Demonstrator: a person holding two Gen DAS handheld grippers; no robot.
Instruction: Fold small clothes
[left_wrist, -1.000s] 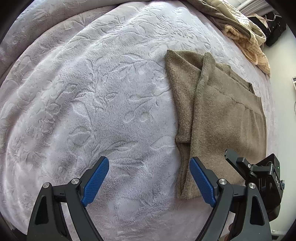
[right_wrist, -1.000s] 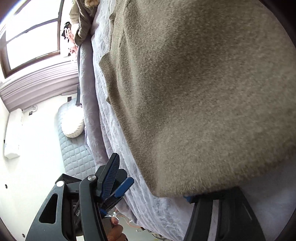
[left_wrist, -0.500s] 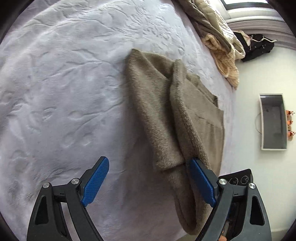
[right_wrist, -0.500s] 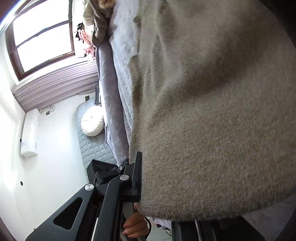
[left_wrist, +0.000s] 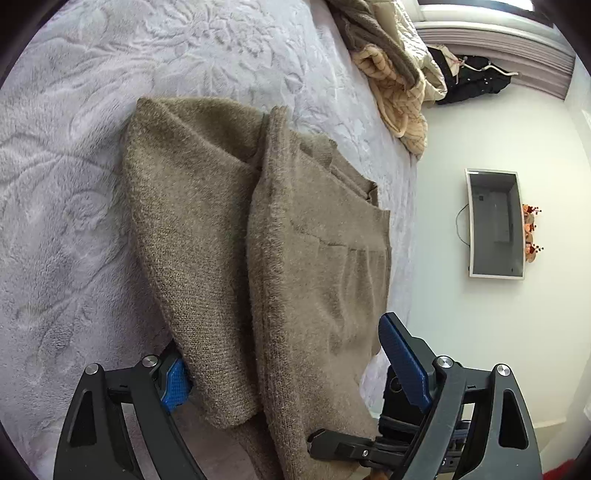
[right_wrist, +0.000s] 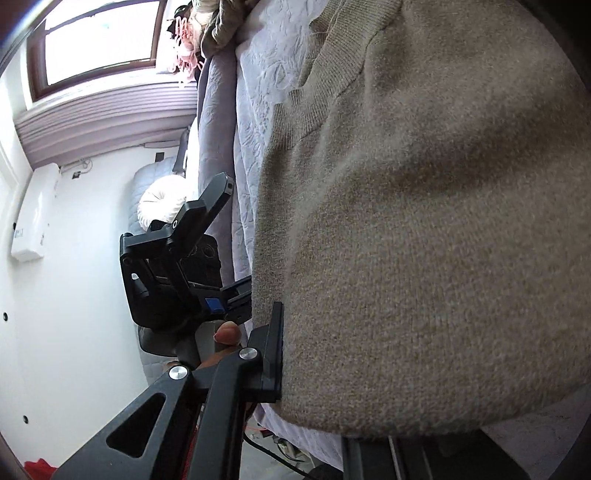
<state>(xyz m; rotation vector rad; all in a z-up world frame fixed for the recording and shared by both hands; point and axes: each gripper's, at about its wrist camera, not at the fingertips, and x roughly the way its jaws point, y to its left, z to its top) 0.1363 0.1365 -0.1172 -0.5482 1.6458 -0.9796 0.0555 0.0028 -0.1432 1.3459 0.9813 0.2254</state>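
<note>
An olive-brown knit sweater (left_wrist: 229, 229) lies folded lengthwise on the grey embossed bedspread (left_wrist: 74, 184). My left gripper (left_wrist: 288, 369) stands open astride the sweater's near end. Its left pad (left_wrist: 176, 382) is tucked at the fabric's edge, while its right pad (left_wrist: 400, 360) stands free of the cloth. The right wrist view is filled by the sweater (right_wrist: 424, 240), with my right gripper (right_wrist: 314, 402) shut on its near edge and cloth draped over the jaws. Only the black left finger (right_wrist: 274, 350) shows. From the left wrist view, the right gripper (left_wrist: 343, 448) sits low under the sweater's corner.
A heap of cream and khaki clothes (left_wrist: 395, 85) lies at the far end of the bed. The bed's edge runs down the right, with a white wall and a grey wall screen (left_wrist: 495, 225) beyond. A window (right_wrist: 99, 40) and a round white cushion (right_wrist: 159, 203) are off to the left in the right wrist view.
My left gripper swung right across the bedspread and now straddles the sweater's near end. My right gripper closed on the sweater's edge and lifted it a little.
</note>
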